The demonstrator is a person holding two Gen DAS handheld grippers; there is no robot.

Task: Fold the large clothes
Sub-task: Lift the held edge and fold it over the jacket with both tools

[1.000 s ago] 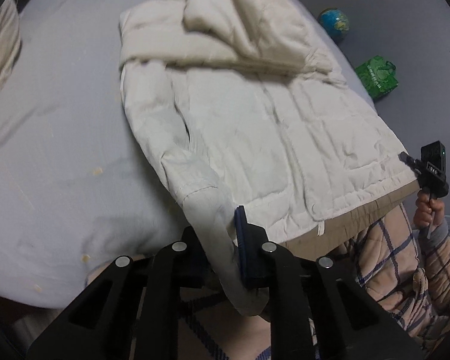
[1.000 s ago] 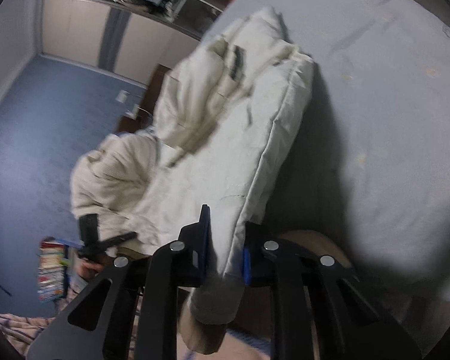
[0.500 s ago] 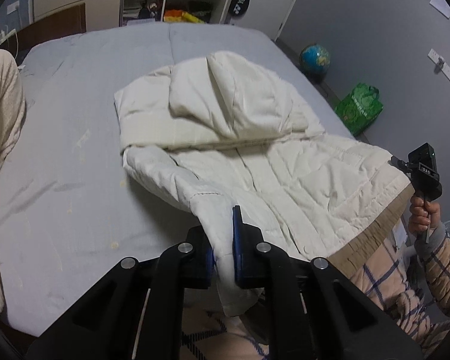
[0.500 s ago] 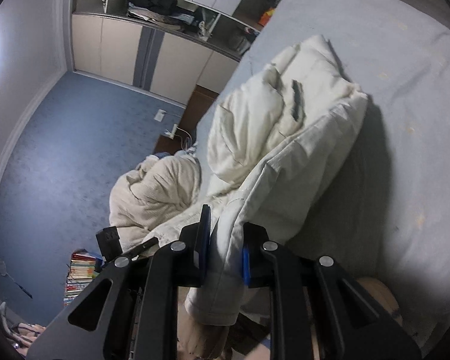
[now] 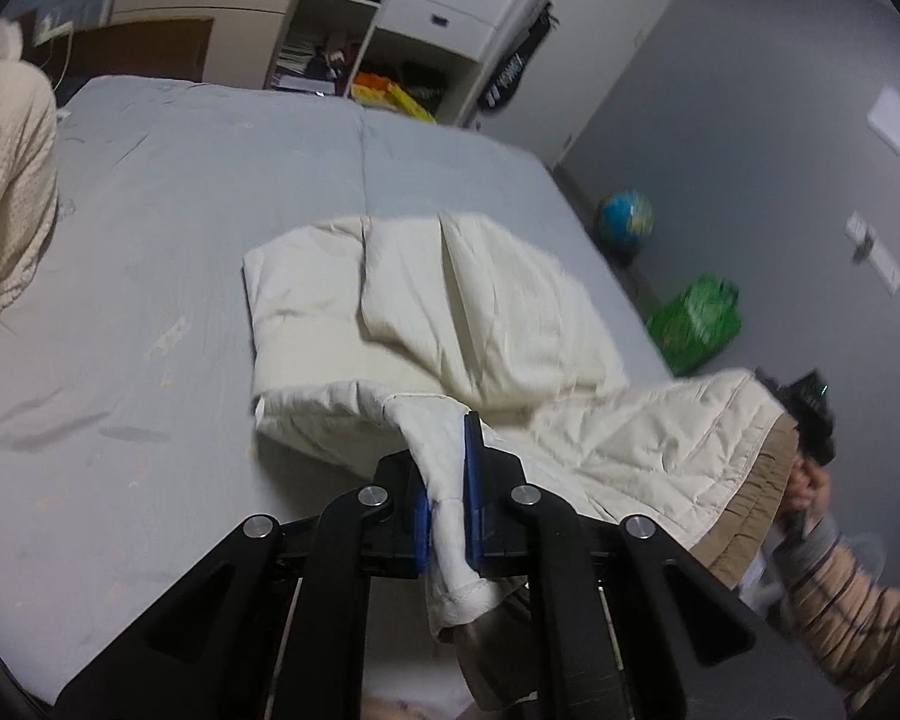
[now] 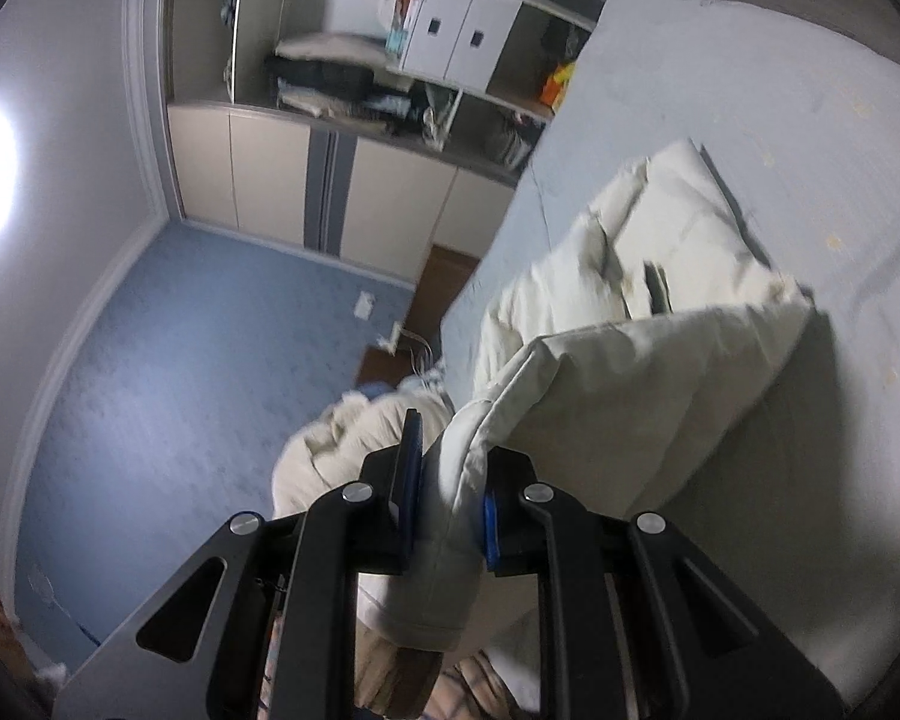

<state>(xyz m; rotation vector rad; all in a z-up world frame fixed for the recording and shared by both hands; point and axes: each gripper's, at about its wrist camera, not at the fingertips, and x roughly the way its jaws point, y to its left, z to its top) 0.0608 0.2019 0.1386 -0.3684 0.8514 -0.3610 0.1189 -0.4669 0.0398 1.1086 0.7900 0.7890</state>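
Note:
A cream quilted jacket [image 5: 486, 306] lies on the grey-blue bed [image 5: 180, 192], hood end far from me. My left gripper [image 5: 447, 480] is shut on the jacket's bottom corner and holds it raised above the bed's near edge. My right gripper [image 6: 447, 480] is shut on the other bottom corner of the jacket [image 6: 648, 360], also lifted. The right gripper also shows at the right edge of the left wrist view [image 5: 810, 414], with the tan hem hanging below it.
A cream knitted garment [image 5: 6, 192] lies at the bed's left. Open shelves and white drawers [image 5: 426, 12] stand behind the bed. A globe [image 5: 624, 222] and a green bag [image 5: 696, 318] sit on the floor at the right. Blue carpet [image 6: 180, 360] lies beside the bed.
Both grippers have lifted the jacket's bottom edge up and carried it forward toward the hood end. The flat lower part has risen off the bed.

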